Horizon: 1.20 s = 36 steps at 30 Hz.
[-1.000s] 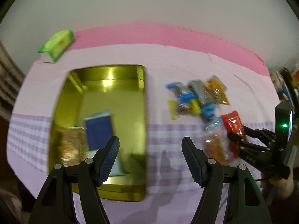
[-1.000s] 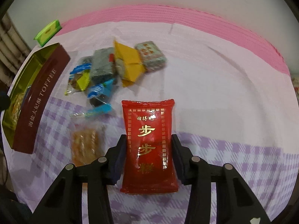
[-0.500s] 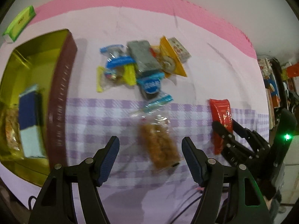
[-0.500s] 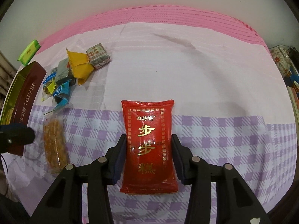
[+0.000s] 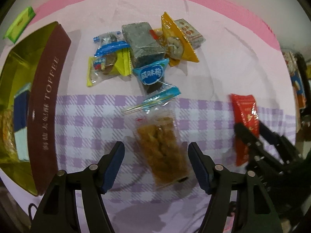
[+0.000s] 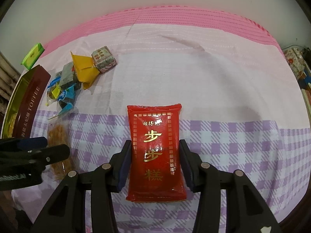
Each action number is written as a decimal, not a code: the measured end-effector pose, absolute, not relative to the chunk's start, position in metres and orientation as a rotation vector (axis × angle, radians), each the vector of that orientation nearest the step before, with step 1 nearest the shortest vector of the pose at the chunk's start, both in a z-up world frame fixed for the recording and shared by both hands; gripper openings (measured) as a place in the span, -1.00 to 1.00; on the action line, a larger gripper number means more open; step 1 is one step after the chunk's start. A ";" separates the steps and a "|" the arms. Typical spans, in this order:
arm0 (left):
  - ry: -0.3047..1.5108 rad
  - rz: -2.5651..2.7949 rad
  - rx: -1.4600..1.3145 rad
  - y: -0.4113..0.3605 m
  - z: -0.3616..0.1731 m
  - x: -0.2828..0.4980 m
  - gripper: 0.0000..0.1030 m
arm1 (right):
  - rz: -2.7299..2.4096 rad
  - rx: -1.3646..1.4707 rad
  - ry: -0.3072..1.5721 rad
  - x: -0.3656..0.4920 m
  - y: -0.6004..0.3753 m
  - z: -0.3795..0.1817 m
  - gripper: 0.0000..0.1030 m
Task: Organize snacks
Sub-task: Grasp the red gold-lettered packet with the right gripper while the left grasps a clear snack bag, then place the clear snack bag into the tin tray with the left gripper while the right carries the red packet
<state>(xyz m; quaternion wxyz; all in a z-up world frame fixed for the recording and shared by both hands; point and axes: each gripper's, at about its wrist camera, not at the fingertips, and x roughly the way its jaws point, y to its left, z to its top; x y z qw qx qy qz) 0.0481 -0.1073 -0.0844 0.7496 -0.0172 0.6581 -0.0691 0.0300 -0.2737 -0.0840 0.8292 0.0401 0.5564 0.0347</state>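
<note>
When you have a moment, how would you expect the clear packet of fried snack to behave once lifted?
The clear packet looks thin-filmed, so its ends probably flop. Its glossy wrap may slip, and the pieces inside might crush. The left tool straddles it, open.

The toffee tin (image 5: 48, 104) runs off the left edge in both wrist views, its contents smeared. The right gripper (image 5: 252, 136) covers the red packet's (image 5: 245, 108) lower end. Clutter (image 5: 297, 81) at the right edge is unreadable.
</note>
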 end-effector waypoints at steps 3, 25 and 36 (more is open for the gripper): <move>1.424 -0.160 -0.008 -0.105 -0.086 0.045 0.16 | 0.074 0.096 1.182 0.030 -0.276 -0.084 -0.12; 1.372 -0.202 0.124 -0.087 -0.087 0.025 -0.25 | 0.058 0.061 1.175 0.029 -0.271 -0.085 -0.10; 1.324 -0.226 0.091 -0.075 -0.051 0.024 -0.25 | 0.053 0.062 1.172 0.028 -0.269 -0.085 -0.09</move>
